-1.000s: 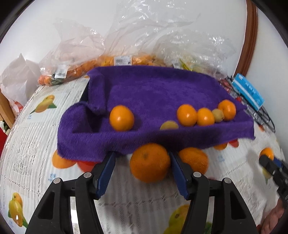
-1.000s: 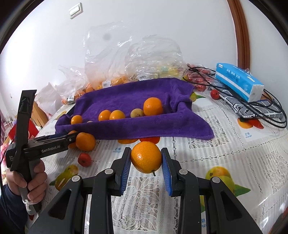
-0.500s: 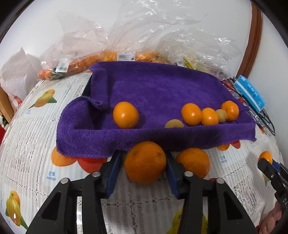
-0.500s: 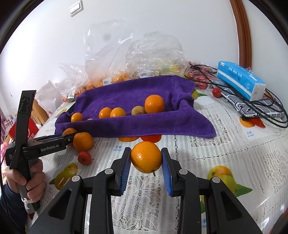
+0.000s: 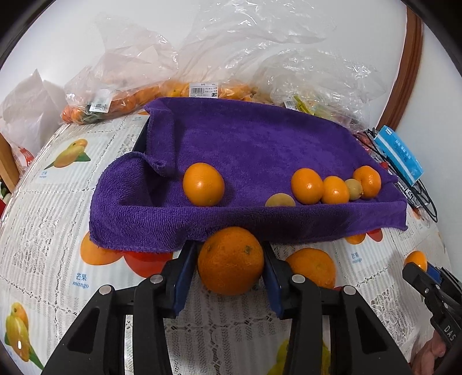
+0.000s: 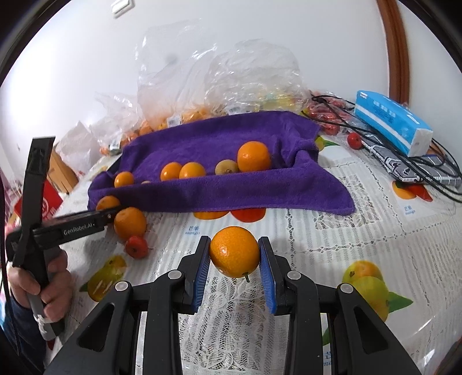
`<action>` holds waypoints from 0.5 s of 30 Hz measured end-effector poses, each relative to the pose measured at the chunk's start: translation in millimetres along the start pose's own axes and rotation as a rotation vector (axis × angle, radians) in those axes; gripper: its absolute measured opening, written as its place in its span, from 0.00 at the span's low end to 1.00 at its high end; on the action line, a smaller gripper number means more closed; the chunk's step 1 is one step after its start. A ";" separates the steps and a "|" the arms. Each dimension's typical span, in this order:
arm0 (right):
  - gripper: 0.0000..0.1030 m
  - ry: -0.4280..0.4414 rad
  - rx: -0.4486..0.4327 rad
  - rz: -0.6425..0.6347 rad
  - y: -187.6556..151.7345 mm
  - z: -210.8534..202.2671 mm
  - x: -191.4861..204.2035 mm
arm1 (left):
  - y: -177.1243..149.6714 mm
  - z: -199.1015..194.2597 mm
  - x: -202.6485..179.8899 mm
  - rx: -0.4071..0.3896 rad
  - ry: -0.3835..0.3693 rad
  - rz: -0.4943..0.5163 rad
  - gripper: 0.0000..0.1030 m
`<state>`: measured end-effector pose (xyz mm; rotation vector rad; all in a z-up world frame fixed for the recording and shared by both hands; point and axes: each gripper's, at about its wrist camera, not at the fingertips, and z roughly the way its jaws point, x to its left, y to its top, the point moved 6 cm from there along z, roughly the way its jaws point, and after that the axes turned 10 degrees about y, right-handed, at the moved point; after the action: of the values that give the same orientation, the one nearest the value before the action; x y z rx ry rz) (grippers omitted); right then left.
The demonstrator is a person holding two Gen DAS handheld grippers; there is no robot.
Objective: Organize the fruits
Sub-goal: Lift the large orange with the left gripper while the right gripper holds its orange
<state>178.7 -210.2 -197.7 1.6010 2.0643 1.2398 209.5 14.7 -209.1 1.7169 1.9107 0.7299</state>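
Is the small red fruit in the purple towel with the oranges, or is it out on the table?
Out. The small red fruit lies on the tablecloth, in front of the purple towel.

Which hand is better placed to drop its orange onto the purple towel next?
Probably left: the left claw grips an orange right at the towel's front edge; the right claw's orange sits farther back.

A white lace tablecloth printed with fruit pictures (image 6: 332, 230) fills the lower frame. At upper right lie a blue-and-white tissue pack (image 6: 392, 121) and tangled black cables (image 6: 427, 170). A white wall switch (image 6: 122, 5) sits at top left.
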 end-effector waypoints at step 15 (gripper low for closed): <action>0.32 0.027 -0.009 0.007 0.5 -1.7 -0.7 | -0.3 -8.5 -4.8 -0.016 -0.075 -0.021 0.37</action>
<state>178.2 -211.6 -196.6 1.5975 2.0678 1.2774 204.2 9.3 -202.9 1.6876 1.8647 0.6614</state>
